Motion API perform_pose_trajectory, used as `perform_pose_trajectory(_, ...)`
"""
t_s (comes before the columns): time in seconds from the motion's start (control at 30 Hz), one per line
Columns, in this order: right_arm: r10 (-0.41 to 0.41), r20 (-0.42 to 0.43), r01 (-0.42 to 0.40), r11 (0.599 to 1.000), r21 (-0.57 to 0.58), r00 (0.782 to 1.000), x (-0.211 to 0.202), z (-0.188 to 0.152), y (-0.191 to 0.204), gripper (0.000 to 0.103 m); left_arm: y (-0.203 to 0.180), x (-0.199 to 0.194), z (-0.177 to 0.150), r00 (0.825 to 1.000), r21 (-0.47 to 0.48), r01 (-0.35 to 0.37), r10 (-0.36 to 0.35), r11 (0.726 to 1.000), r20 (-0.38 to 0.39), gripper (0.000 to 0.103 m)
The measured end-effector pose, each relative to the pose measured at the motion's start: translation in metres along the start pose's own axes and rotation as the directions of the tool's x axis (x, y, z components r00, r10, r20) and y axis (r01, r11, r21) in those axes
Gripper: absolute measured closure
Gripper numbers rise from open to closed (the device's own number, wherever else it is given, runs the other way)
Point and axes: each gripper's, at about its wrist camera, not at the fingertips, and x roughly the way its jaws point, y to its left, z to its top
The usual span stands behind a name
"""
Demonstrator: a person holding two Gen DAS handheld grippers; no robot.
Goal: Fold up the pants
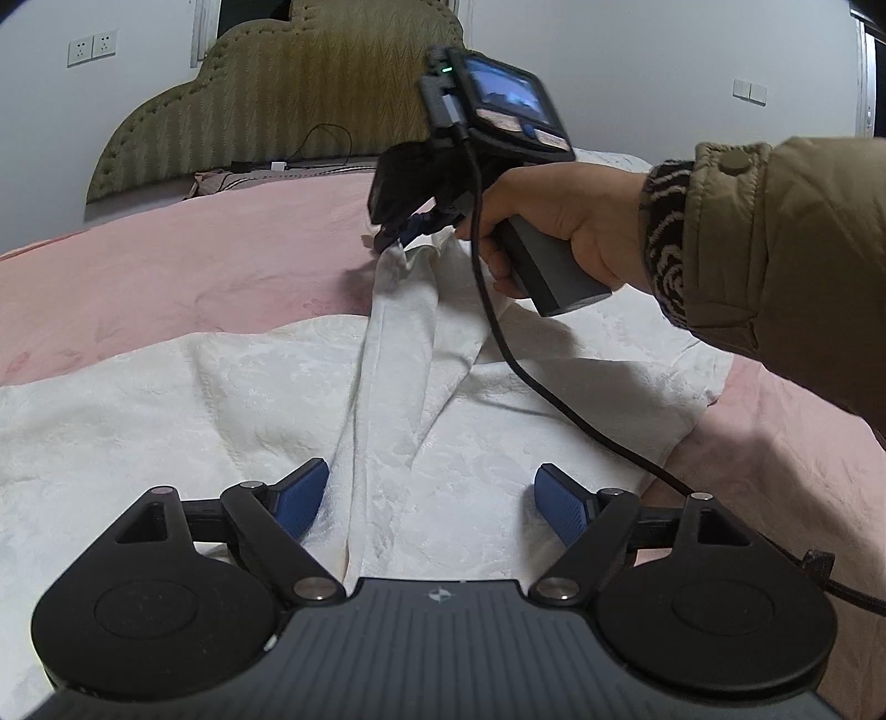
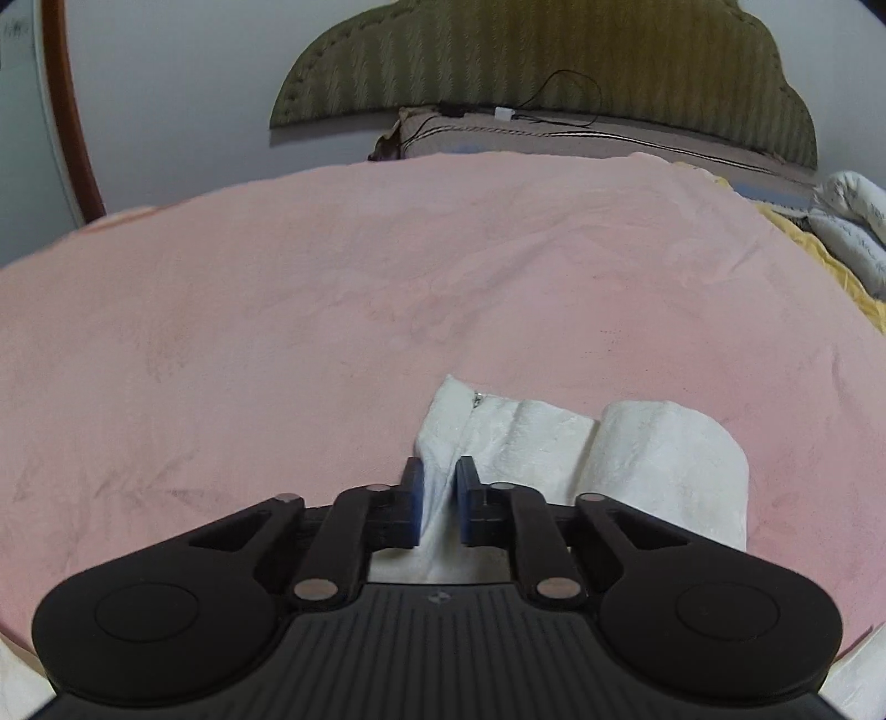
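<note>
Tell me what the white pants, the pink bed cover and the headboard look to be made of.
White pants: woven cloth, probably jacquard or brocade, matte; a raised pattern shows in the weave. Pink bed cover: soft, fleecy fabric; brushed marks show in its nap. Headboard: upholstered in olive fabric with a herringbone stripe and stitched edging.

You're in a home bedroom: bed with pink cover [image 2: 387,288] fills the scene, padded olive headboard [image 2: 554,61] against the white far wall, pillow [image 2: 498,141] beneath it, wall sockets [image 1: 92,48] far left, bundled bedding [image 2: 853,221] far right.
</note>
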Motion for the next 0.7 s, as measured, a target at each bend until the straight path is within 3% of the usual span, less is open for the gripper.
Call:
perform_pose_trajectory(0.07,0.048,0.053,-0.053,0.994,0.099,0.997,-0.014,-0.003,-0.016,0.095,0.001,0.0,0.0,1.0,-0.006,0.004,-0.004,1.0,0.0,0.02)
perform_pose_trajectory(0.2,0.119,0.201,-0.171,0.948,0.267,0.972,-0.061,-0.009,-0.055,0.095,0.002,0.0,0.002,1.0,-0.008,0.006,-0.006,1.0,-0.002,0.019)
perform_pose_trajectory(0.37,0.131,0.325,-0.258,0.884,0.389,0.937,-0.13,-0.034,-0.115,0.095,0.003,0.0,0.003,1.0,-0.008,0.007,-0.007,1.0,-0.004,0.019)
perform_pose_trajectory(0.5,0.125,0.339,-0.281,0.84,0.465,0.932,-0.161,-0.069,-0.155,0.095,0.002,-0.001,0.004,1.0,-0.002,-0.022,0.022,1.0,-0.002,0.019)
perform_pose_trajectory(0.7,0.112,0.267,-0.25,0.787,0.564,0.957,-0.157,-0.121,-0.188,0.095,-0.007,-0.003,0.006,0.996,0.049,-0.092,0.093,0.995,-0.005,0.019)
